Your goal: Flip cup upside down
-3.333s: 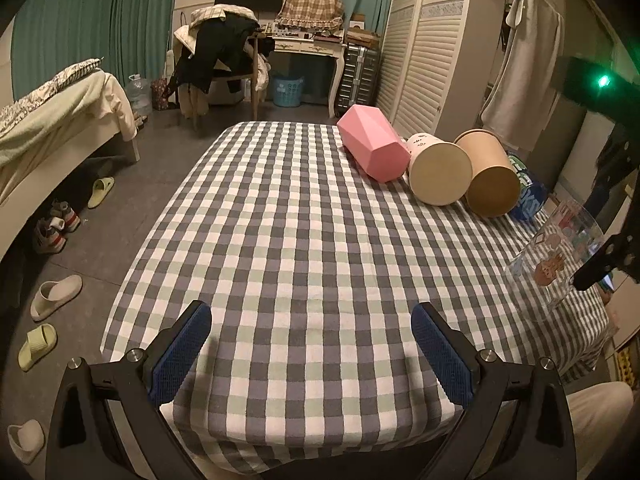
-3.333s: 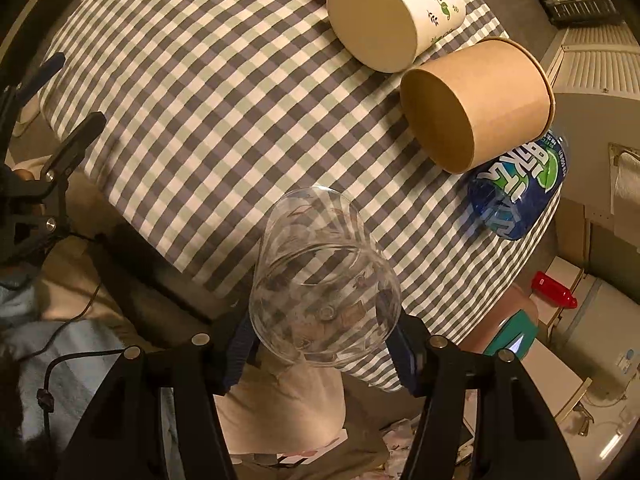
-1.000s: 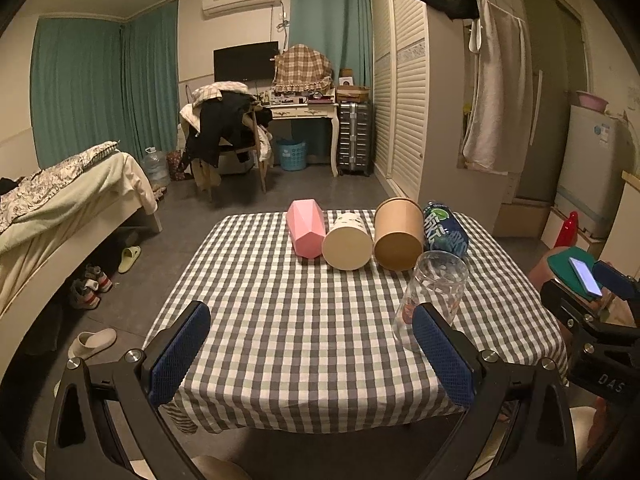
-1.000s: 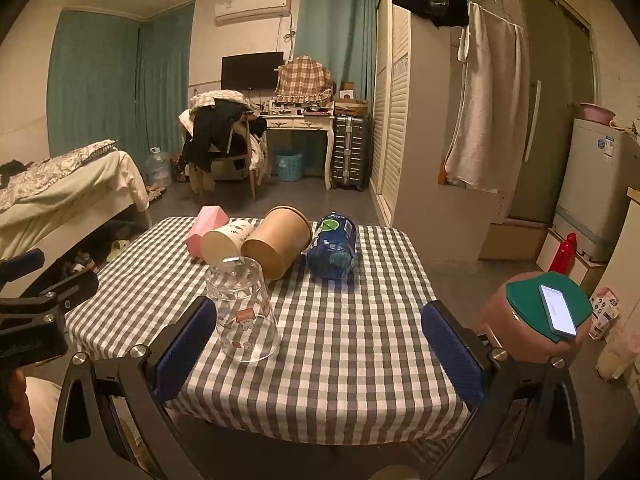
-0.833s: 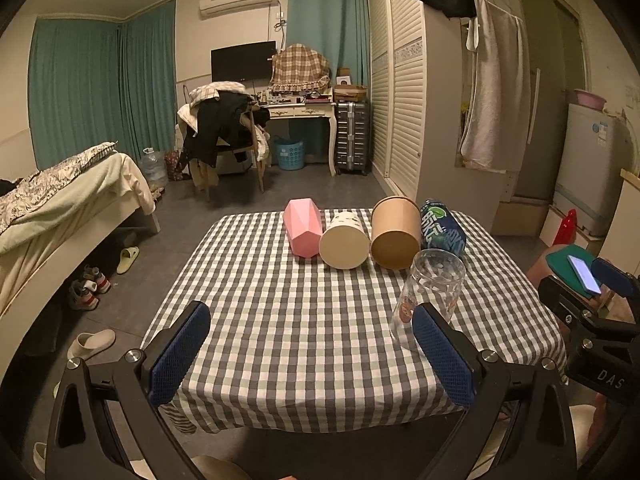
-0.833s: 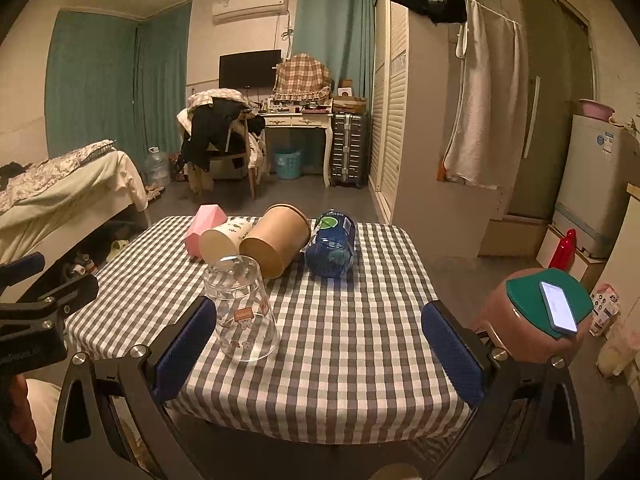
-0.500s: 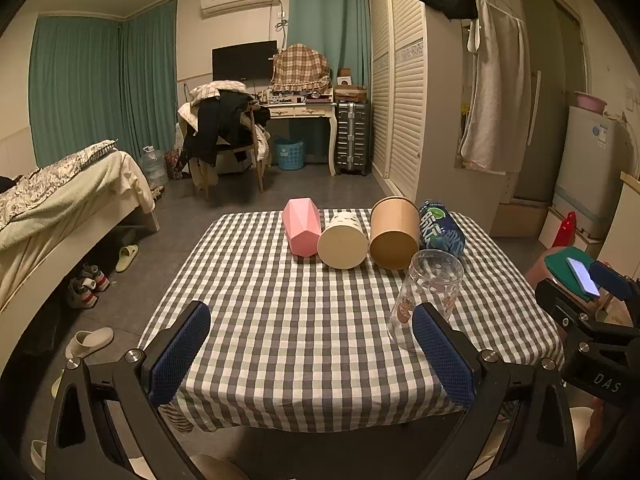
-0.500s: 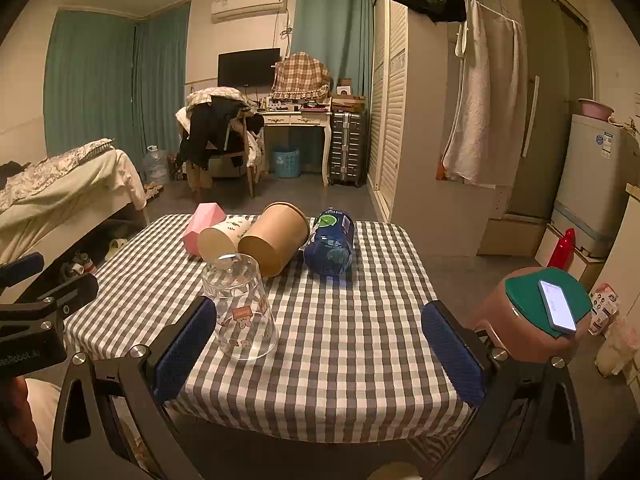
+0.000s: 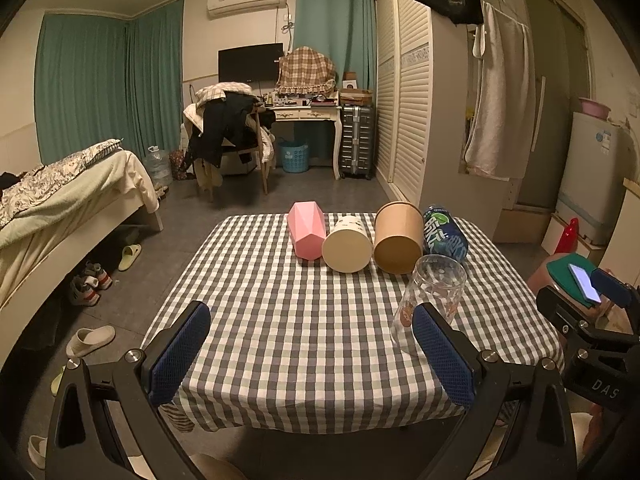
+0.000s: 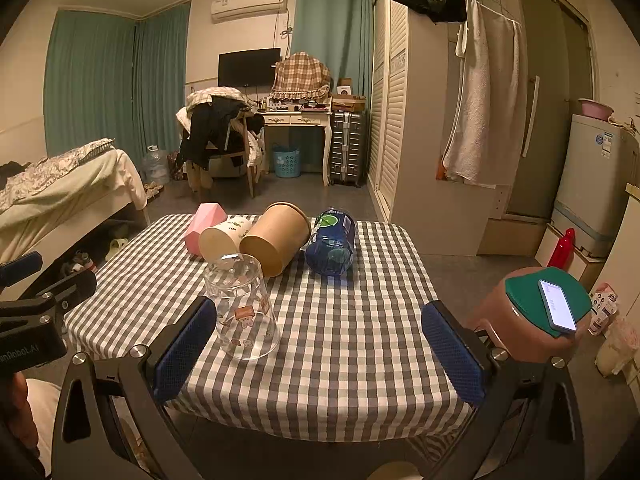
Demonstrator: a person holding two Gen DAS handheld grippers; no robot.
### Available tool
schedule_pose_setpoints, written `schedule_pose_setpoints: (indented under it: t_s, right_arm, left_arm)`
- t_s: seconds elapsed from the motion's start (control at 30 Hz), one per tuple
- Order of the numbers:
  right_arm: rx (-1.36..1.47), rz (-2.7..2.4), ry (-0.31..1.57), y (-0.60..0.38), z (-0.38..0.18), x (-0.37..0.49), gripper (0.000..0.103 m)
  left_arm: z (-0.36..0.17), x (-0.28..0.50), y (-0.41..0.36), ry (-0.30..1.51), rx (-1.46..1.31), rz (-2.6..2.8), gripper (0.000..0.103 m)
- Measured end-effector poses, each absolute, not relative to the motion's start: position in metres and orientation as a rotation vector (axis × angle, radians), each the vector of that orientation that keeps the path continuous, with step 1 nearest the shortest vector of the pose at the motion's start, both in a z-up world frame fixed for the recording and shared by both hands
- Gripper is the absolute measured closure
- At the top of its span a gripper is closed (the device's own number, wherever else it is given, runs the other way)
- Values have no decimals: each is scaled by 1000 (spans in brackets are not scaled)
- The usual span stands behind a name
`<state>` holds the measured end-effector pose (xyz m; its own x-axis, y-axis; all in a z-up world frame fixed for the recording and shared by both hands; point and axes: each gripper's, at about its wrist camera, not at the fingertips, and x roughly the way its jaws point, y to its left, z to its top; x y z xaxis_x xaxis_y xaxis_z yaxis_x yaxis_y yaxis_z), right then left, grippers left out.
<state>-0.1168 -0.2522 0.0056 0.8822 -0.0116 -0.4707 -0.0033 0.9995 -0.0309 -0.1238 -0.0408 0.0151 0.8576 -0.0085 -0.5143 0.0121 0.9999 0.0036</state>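
Observation:
A clear glass cup (image 10: 244, 308) with small cartoon prints stands upside down, mouth on the checked tablecloth (image 10: 352, 320), near the table's front. It also shows in the left wrist view (image 9: 430, 300), partly behind my left gripper's right finger. My left gripper (image 9: 312, 354) is open and empty, held back from the table's near edge. My right gripper (image 10: 318, 350) is open and empty, also back from the edge, with the cup just inside its left finger (image 10: 184, 348) in the view.
Lying on their sides at the table's far end are a pink faceted cup (image 9: 306, 236), a white paper cup (image 9: 347, 244), a brown paper cup (image 9: 399, 238) and a blue bottle (image 9: 444, 232). A stool with a phone (image 10: 556, 304) stands to the right. A bed (image 9: 60, 200) is to the left.
The right gripper earlier held the glass cup over the table edge; the cup now stands upside down on the cloth, released. Both grippers have pulled back from the table and hardly move lately.

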Motion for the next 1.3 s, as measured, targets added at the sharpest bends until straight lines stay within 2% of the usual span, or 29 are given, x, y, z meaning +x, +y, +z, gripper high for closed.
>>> schedule_pose_setpoints:
  t_s: [1.3]
  right_arm:
    - [-37,0,506,-247,2,-123,0]
  left_arm:
    - [14,-129,-47,544,15,-9,0]
